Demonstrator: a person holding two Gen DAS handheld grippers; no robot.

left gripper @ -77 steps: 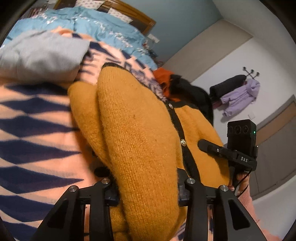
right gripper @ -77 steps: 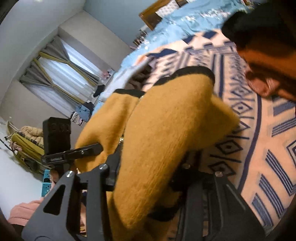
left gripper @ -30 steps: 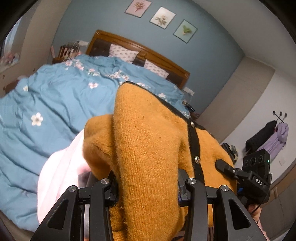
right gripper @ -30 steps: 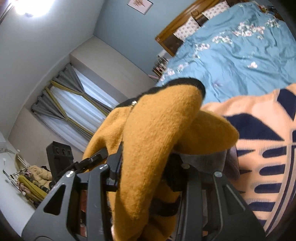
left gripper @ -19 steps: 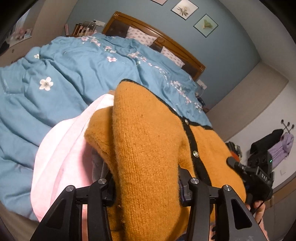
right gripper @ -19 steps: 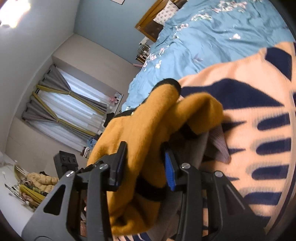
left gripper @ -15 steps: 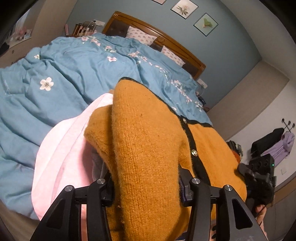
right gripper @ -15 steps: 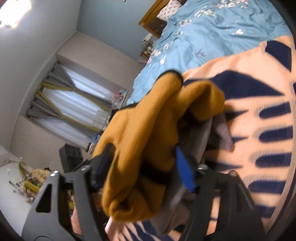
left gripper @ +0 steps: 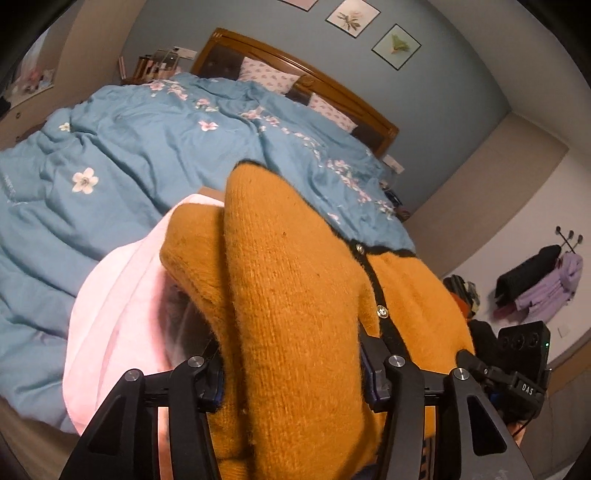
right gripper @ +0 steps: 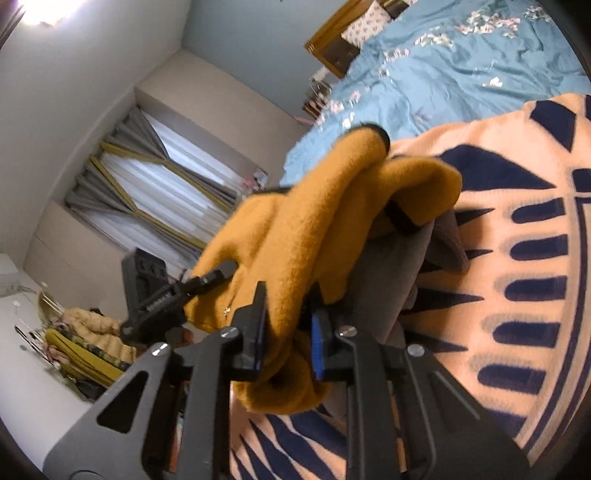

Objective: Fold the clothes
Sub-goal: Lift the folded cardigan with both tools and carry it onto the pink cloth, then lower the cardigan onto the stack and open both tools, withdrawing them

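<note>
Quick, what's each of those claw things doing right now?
Left gripper: fingers easing wider, mustard cardigan bunched between them.
Right gripper: just closed on the cardigan.

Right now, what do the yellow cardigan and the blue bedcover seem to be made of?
The cardigan looks like fuzzy knitted wool or acrylic: visible stitches, fluffy surface, black trim, shiny buttons. The bedcover looks like smooth matte cotton, creased, with printed flowers.

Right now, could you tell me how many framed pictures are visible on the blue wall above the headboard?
3: one framed picture centred, another right of it, a third cut off by the top edge; more may be out of view.
</note>
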